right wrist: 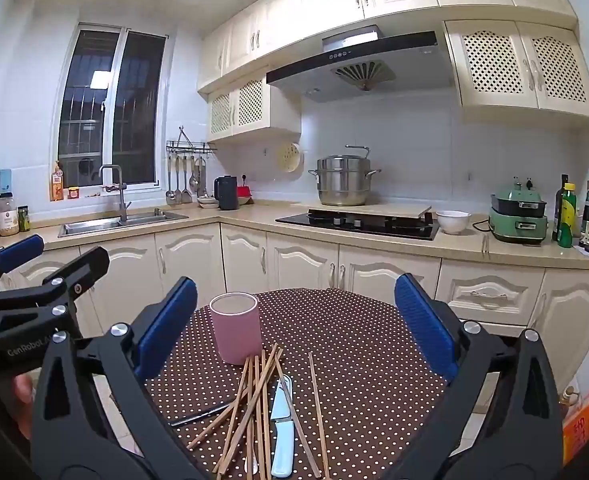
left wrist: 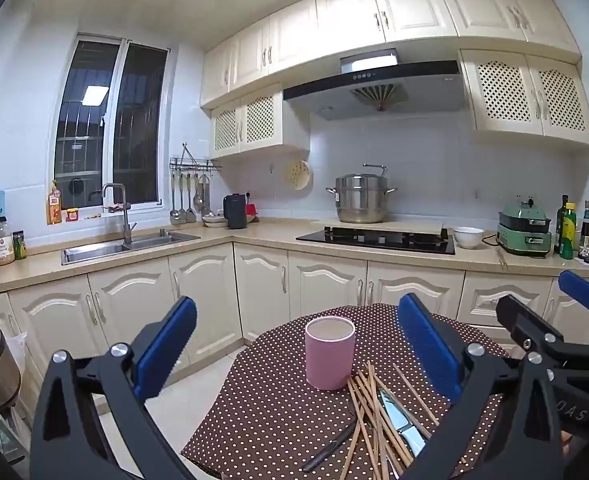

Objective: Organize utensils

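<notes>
Right wrist view — both grippers (right wrist: 294, 320) spread wide, empty; chopsticks (right wrist: 254, 396) untouched — next, pinch one for the pink cup (right wrist: 236, 328).

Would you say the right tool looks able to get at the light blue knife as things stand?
Probably yes: the right tool is open and empty, and the knife lies exposed beside the chopsticks, with nothing covering it.

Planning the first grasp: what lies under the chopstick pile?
Under the chopsticks lie a pale blue knife and a dark utensil on the dotted cloth; anything else beneath is hidden.
</notes>
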